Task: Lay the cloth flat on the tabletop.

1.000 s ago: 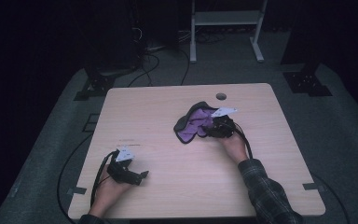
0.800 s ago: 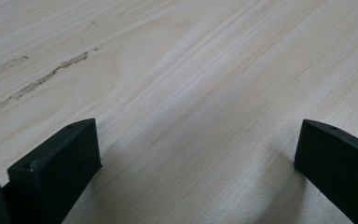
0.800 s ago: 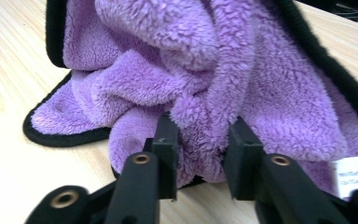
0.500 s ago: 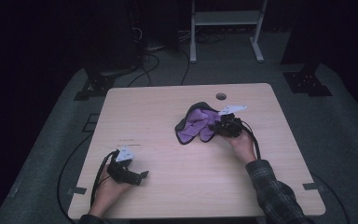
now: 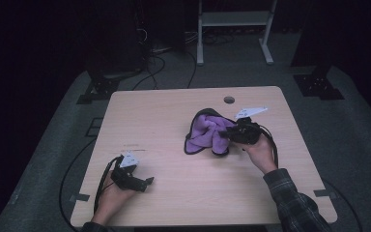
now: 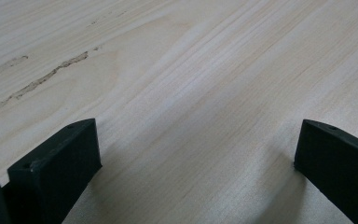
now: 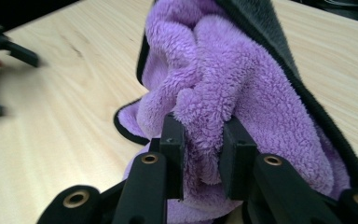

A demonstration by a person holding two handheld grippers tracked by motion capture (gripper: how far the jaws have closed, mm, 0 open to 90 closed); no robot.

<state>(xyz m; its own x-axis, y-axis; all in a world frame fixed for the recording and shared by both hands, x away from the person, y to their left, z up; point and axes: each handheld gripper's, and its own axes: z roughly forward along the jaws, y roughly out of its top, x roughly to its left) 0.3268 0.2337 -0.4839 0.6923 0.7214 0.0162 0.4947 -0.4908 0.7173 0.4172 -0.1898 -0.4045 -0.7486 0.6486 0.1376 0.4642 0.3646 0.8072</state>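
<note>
Right gripper (image 7: 199, 154) jaws, just closed, clamp the purple cloth (image 5: 207, 135), still crumpled; handling barely begun. Left gripper (image 6: 196, 172) jaws apart, idle on surface (image 5: 174, 116).

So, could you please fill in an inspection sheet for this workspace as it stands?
Surface: pale wooden table, round hole near the far edge.
Job's things: purple cloth with dark backing, bunched up right of centre.
Clutter: nothing seen.
Grippers: right gripper has just closed, fingers pinching a fold of the cloth; left gripper open over bare wood, nothing between its fingers.
Cables: one black cable trails from each gripper; more lie on the floor beyond.
Surroundings: dark room, grey floor mat, white stand behind.
</note>
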